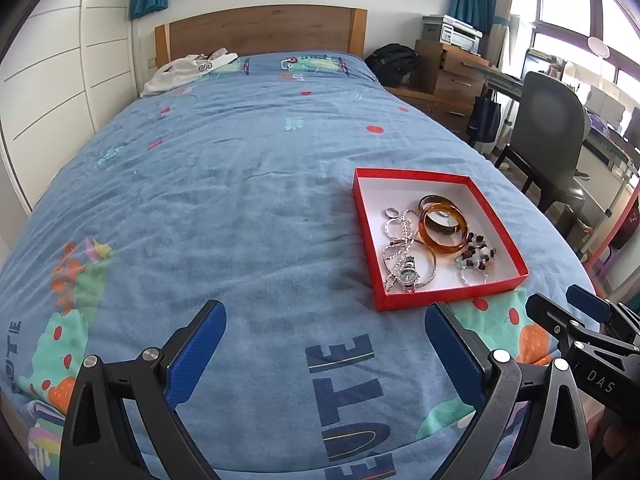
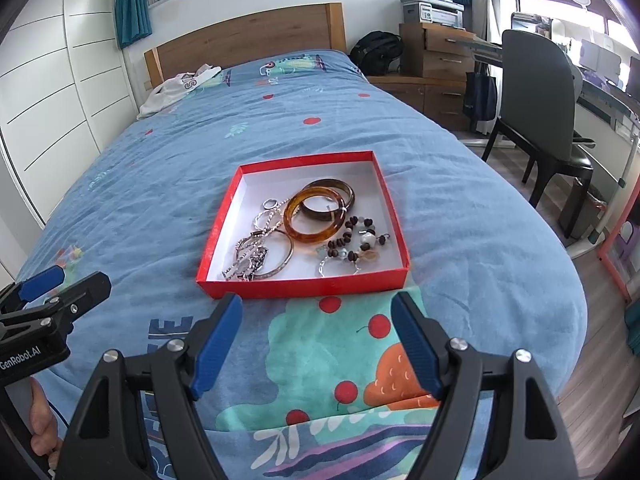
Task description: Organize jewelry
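Hovering over the blue patterned bedspread [image 2: 160, 168], both grippers, left [image 1: 324, 344] and right [image 2: 318, 340], stood spread and empty. Shallow red cardboard box [image 2: 304, 282] (white-lined) held amber bangles [image 2: 314, 220], silver chains [image 2: 256, 248] and beads [image 2: 352, 244].

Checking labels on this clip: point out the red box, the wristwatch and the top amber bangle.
red box [image 2: 304, 286]: right wrist view, near wall.
wristwatch [image 1: 408, 276]: left wrist view, dial.
amber bangle [image 2: 308, 237]: right wrist view, near rim.

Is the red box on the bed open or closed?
Open. The red box has no lid on it, and the bangles and watch inside show.
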`<state>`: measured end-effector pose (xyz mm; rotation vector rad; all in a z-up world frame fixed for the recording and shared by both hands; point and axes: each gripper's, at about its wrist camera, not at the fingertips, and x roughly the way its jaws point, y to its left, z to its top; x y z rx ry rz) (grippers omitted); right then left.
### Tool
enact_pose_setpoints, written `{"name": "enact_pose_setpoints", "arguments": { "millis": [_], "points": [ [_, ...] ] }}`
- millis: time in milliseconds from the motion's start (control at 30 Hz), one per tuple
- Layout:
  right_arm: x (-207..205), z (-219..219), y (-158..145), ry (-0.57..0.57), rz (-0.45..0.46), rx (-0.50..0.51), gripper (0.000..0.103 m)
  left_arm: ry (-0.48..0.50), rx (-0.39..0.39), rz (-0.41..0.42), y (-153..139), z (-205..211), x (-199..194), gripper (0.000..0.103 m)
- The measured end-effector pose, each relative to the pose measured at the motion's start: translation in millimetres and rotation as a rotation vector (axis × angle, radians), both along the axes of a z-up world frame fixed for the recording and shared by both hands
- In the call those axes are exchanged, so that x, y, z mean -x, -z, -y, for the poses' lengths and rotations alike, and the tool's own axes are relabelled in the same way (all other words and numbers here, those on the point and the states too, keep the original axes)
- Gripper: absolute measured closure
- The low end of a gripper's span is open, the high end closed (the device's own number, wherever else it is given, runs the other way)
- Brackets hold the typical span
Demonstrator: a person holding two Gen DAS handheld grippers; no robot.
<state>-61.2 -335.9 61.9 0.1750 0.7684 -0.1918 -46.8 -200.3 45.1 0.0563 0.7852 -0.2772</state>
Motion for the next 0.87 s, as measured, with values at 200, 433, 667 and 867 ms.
{"name": "enact_pose_setpoints", "arguments": {
  "millis": [200, 433, 667, 867],
  "points": [
    [-3.5, -0.2, 3.4, -0.007, -0.012, -0.002, 0.027, -0.002, 0.002, -0.006, 2.7, -1.9, -0.9, 0.004],
    [-4.5, -1.7, 6.5, -0.007, -0.018, -0.004, 0.027, 0.009, -0.001, -0.014, 6.1, -1.3, -0.8, 0.004],
    [-4.9, -1.5, 6.9, -0.007, -0.019, -0.004, 0.027, 0.013, -0.003, -0.013, 7.4, -0.9, 0.4, 0.004],
    [-5.0, -2.4, 8.0, -0.007, -0.021, -0.004, 0.027, 0.014, -0.002, -0.022, 8.8, -0.5, -2.0, 0.004]
  ]
}}
